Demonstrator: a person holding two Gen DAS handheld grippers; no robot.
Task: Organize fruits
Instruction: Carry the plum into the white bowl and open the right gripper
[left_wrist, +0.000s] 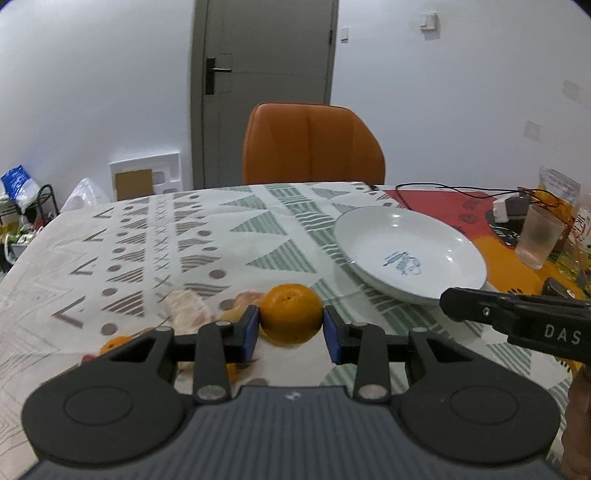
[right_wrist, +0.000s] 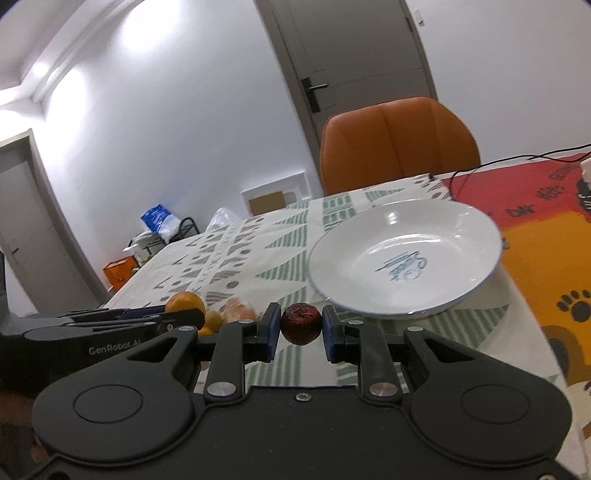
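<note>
While left tongs pinch a glossy orange, right tongs pinch a wrinkled dark-red fruit.

Patterned table with white plate, plastic cup

Orange mandarin, dk-red fruit, white plate.
</note>
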